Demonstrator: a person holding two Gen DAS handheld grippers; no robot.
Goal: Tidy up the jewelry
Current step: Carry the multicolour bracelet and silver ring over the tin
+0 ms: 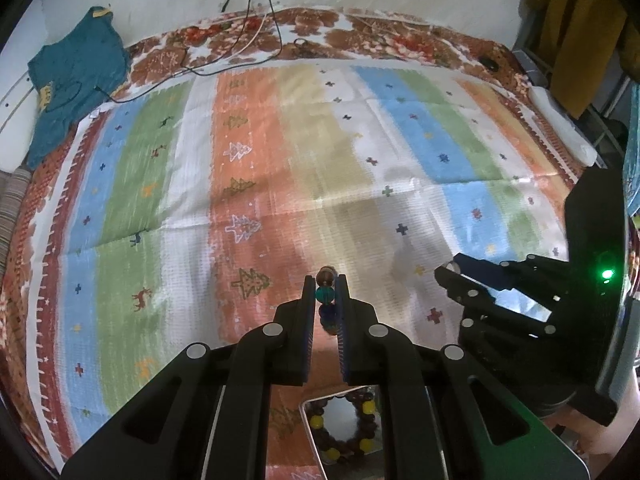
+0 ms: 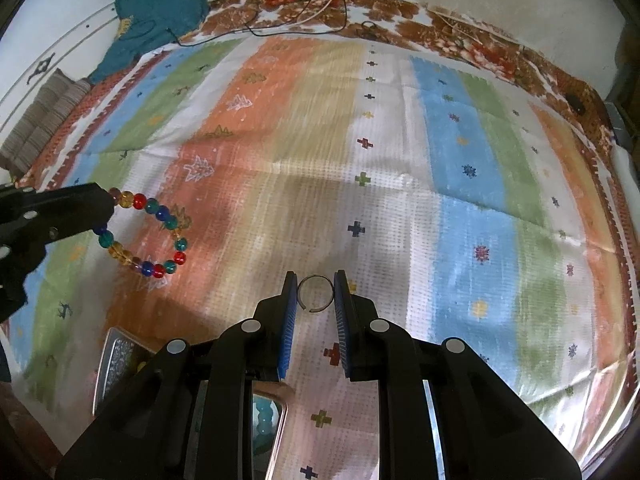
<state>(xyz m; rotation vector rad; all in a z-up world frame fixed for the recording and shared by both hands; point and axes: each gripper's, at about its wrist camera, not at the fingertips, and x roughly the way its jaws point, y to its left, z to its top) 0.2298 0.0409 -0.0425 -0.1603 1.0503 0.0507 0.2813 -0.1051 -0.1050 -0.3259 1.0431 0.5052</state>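
No words, brand names or numbers can be read in either view. The teal garment at about ten o'clock in the left wrist view carries a yellow print, but it is too small and blurred to make out. The striped cloth bears only woven signs: small crosses, fir trees and deer, with no lettering.

The left tongs are nearly closed, their blue-padded fingers pinching a bead bracelet that hangs from the tips. The right tongs stand narrowly parted — clamped on a thin open ring — beside and right of the left.
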